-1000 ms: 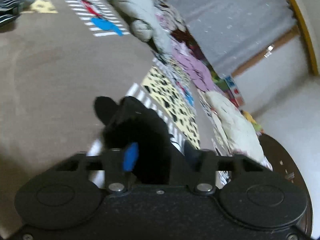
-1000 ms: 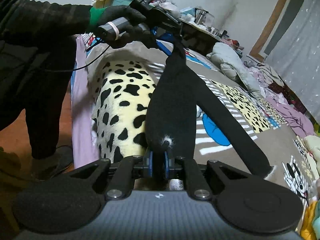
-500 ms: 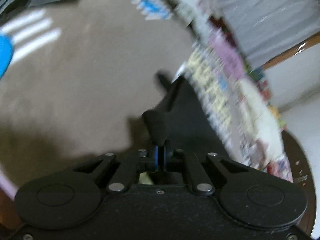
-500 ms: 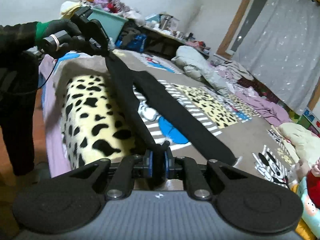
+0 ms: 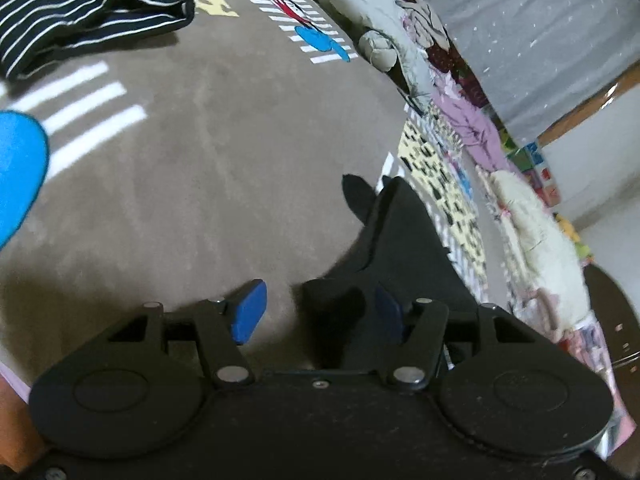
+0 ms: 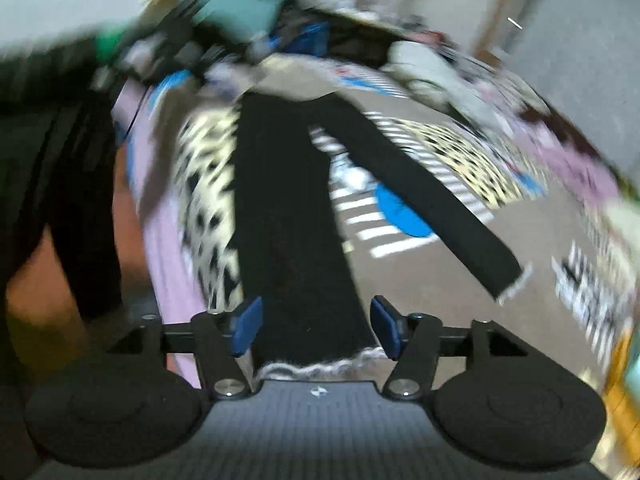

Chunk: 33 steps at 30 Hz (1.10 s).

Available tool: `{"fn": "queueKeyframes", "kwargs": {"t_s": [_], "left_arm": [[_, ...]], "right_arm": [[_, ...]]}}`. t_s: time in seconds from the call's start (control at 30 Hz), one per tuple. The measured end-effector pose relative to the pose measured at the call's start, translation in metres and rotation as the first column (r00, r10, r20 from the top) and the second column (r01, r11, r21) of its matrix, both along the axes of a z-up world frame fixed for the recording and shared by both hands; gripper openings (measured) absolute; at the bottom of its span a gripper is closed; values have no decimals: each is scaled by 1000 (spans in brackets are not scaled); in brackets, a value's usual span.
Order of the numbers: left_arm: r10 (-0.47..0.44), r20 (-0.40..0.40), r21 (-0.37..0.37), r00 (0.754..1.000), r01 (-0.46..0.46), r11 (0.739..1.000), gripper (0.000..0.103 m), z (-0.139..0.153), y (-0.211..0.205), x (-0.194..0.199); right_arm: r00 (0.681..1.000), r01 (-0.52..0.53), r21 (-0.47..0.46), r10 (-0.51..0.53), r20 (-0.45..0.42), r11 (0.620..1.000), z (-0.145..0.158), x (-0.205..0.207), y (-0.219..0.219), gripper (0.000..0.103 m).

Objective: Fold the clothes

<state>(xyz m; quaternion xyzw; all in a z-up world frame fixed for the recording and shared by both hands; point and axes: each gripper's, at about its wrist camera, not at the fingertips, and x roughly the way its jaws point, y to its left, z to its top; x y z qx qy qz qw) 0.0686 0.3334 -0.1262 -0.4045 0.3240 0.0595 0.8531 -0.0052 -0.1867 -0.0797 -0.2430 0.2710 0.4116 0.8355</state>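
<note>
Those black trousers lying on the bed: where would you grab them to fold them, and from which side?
At the fuzzy white cuff of the near leg of the black trousers, coming from the bed's near edge. That leg lies flat and straight, its end between the right gripper's opening jaws.

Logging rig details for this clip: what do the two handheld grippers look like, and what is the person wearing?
Both the left gripper and the right gripper are black, with blue finger pads, silver pivot bolts and two round black discs. The person wears a dark sleeve with a green cuff, blurred.

Black leggings [image 6: 296, 240]: matt knit cloth. Blanket [image 5: 208, 168]: soft brushed fleece.
</note>
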Motion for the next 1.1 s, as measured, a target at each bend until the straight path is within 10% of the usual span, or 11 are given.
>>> {"fn": "queueKeyframes", "kwargs": {"t_s": [0.23, 0.37, 0.6, 0.73, 0.87, 1.1], "left_arm": [[-25, -4, 98, 1000, 25, 995, 49, -2, -13, 8], [-63, -17, 152, 998, 65, 986, 20, -4, -23, 12], [-88, -18, 179, 996, 90, 980, 16, 0, -27, 12], [-73, 0, 229, 997, 72, 971, 30, 11, -27, 8], [-139, 87, 394, 986, 94, 914, 30, 36, -45, 3], [-428, 58, 564, 902, 324, 760, 30, 29, -106, 31]], "right_arm": [[915, 325, 130, -277, -294, 937, -30, 64, -25, 59], [881, 350, 160, -265, -392, 923, -55, 73, -21, 22], [913, 353, 188, -293, -285, 916, -12, 78, -30, 7], [893, 395, -48, -396, -212, 917, -26, 107, -27, 15], [872, 443, 79, -409, -269, 893, -21, 113, -35, 19], [964, 222, 216, -181, -193, 951, -7, 103, 64, 22]]}}
